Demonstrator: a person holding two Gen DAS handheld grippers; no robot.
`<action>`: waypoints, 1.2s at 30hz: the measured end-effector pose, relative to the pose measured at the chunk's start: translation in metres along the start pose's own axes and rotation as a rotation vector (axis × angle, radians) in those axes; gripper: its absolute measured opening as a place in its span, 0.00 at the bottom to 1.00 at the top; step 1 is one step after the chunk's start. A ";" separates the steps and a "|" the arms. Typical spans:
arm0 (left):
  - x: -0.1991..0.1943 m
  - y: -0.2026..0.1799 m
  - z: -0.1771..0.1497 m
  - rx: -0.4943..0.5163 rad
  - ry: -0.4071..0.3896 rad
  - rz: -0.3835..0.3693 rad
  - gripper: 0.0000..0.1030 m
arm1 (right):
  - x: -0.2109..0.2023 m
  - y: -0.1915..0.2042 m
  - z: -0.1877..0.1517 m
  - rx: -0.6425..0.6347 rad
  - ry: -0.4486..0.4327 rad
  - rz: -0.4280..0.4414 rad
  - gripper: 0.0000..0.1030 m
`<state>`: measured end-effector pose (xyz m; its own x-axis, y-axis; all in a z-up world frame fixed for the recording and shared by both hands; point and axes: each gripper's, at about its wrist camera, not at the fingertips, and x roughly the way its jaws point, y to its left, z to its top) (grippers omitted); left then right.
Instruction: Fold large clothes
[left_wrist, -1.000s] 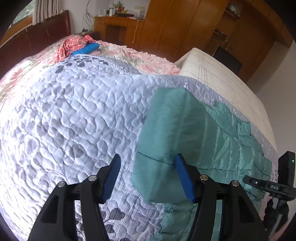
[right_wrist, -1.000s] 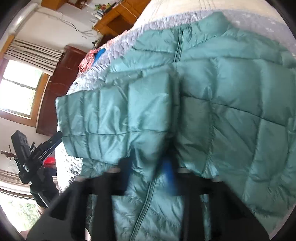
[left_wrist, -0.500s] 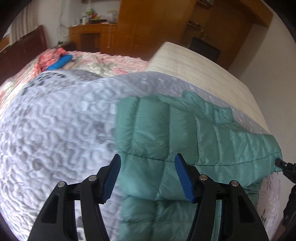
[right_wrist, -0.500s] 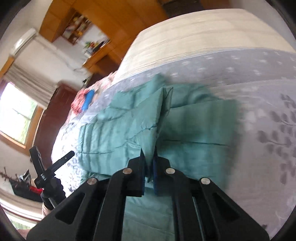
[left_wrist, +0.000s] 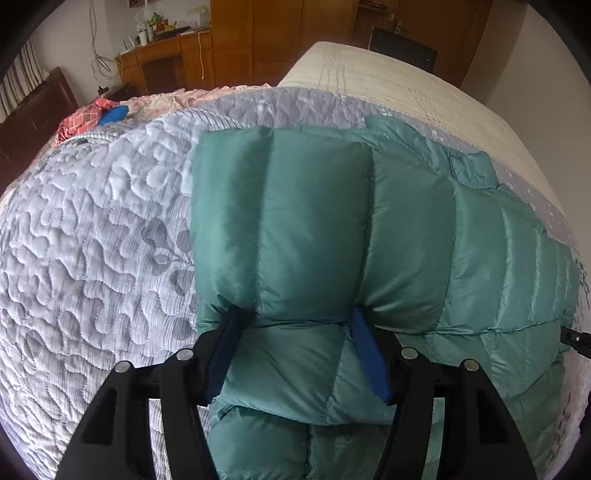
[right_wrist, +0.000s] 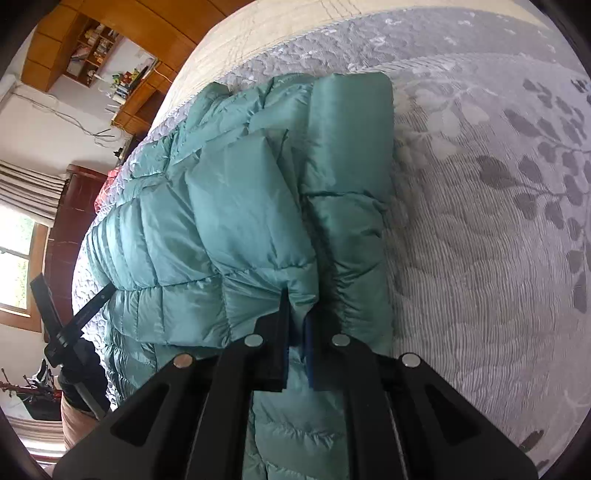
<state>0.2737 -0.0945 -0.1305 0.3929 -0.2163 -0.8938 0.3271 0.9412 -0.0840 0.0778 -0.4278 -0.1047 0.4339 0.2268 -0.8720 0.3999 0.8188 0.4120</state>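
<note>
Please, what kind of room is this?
Most likely a home bedroom: the teal quilted puffer jacket lies on a grey-and-white quilted bedspread, with a dark wooden headboard and wooden desk behind.

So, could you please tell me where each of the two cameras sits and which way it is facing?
Left wrist: rides on the left claw, looking forward over the green puffer jacket on the quilted bedspread; its open fingers straddle a padded section.
Right wrist: rides on the right claw, looking along the jacket; its fingers are pinched shut on a fold.
Shared: the jacket, bedspread and wooden desk.
</note>
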 end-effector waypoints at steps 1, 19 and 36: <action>-0.003 -0.001 0.001 0.000 0.000 0.004 0.61 | -0.006 0.003 -0.001 -0.005 -0.016 -0.012 0.10; -0.021 -0.079 -0.023 0.115 -0.039 0.006 0.59 | 0.030 0.116 -0.030 -0.273 -0.010 -0.087 0.16; -0.033 -0.067 0.018 0.122 -0.108 -0.010 0.60 | -0.007 0.098 0.006 -0.225 -0.112 -0.025 0.21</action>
<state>0.2542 -0.1550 -0.0871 0.4769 -0.2584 -0.8401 0.4306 0.9019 -0.0330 0.1188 -0.3526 -0.0565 0.5177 0.1558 -0.8413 0.2275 0.9228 0.3108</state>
